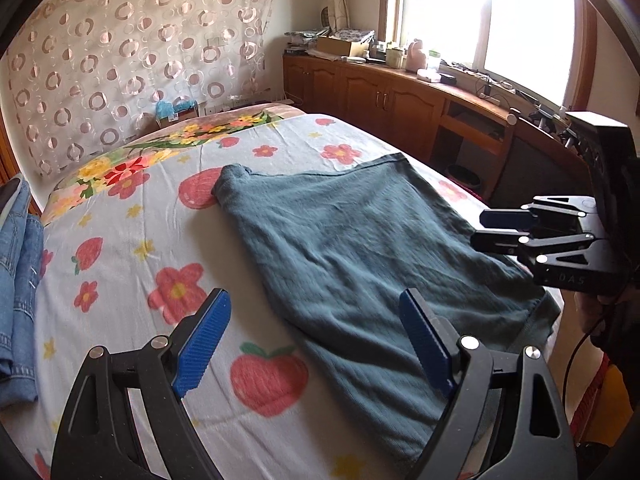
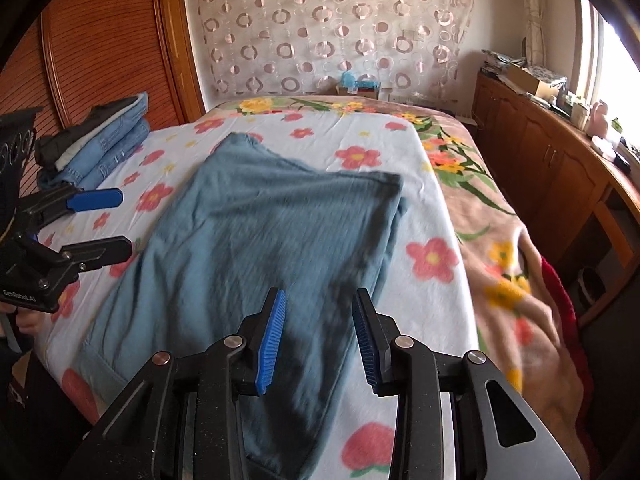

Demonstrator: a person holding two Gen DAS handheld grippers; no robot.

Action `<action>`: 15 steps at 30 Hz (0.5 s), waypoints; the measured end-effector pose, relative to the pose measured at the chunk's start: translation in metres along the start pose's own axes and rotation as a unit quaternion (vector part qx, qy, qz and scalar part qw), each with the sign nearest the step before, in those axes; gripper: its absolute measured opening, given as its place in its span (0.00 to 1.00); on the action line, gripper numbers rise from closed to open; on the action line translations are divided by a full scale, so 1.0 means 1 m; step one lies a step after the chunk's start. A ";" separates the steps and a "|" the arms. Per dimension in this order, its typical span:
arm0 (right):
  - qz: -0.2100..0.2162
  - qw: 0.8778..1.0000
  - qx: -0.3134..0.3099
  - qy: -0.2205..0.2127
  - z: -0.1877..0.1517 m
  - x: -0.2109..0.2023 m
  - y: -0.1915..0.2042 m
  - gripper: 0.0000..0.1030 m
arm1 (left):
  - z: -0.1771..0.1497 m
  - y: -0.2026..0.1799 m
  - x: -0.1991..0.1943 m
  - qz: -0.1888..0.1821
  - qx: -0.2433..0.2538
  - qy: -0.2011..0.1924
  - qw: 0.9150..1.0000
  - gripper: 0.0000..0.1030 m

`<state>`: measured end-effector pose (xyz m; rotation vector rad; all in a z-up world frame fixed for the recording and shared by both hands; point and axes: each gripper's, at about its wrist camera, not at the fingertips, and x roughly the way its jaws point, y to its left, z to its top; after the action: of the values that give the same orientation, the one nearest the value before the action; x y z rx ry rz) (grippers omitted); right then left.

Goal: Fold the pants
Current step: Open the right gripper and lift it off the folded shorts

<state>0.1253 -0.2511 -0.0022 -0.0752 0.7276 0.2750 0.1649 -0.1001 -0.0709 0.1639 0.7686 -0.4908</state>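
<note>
Teal-blue pants (image 1: 340,240) lie folded on the flowered bed sheet (image 1: 120,260), their narrow end toward the headboard. My left gripper (image 1: 314,300) hovers wide open above the pants' near left edge, with nothing pinched between its blue pads. From the right wrist view the pants (image 2: 260,240) spread out ahead, and my right gripper (image 2: 320,296) stands partly open just above them, nothing between its pads. The left gripper (image 2: 124,222) shows at the left edge of that view, open. The right gripper (image 1: 492,228) appears at the right, above the pants' right edge.
A stack of folded jeans (image 2: 104,144) sits at the bed's far left. A flowered blanket (image 2: 500,272) hangs over the right side. Wooden cabinets (image 2: 560,168) with clutter run under the window. A patterned curtain (image 2: 340,24) covers the wall behind the bed.
</note>
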 end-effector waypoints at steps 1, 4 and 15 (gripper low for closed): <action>0.002 1.000 0.000 0.003 -0.003 0.000 0.001 0.35 | -0.003 -0.002 -0.001 0.000 0.000 0.001 1.000 0.84; 0.005 1.000 0.003 0.014 -0.005 0.004 0.000 0.35 | -0.011 -0.003 -0.003 0.001 -0.003 0.006 1.000 0.84; 0.001 1.000 -0.006 0.018 -0.011 0.010 0.011 0.44 | -0.045 -0.006 -0.011 -0.012 -0.027 0.021 0.999 0.84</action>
<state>0.1224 -0.2404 -0.0171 -0.0919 0.7626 0.2812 0.1268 -0.0874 -0.0954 0.1154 0.8251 -0.4905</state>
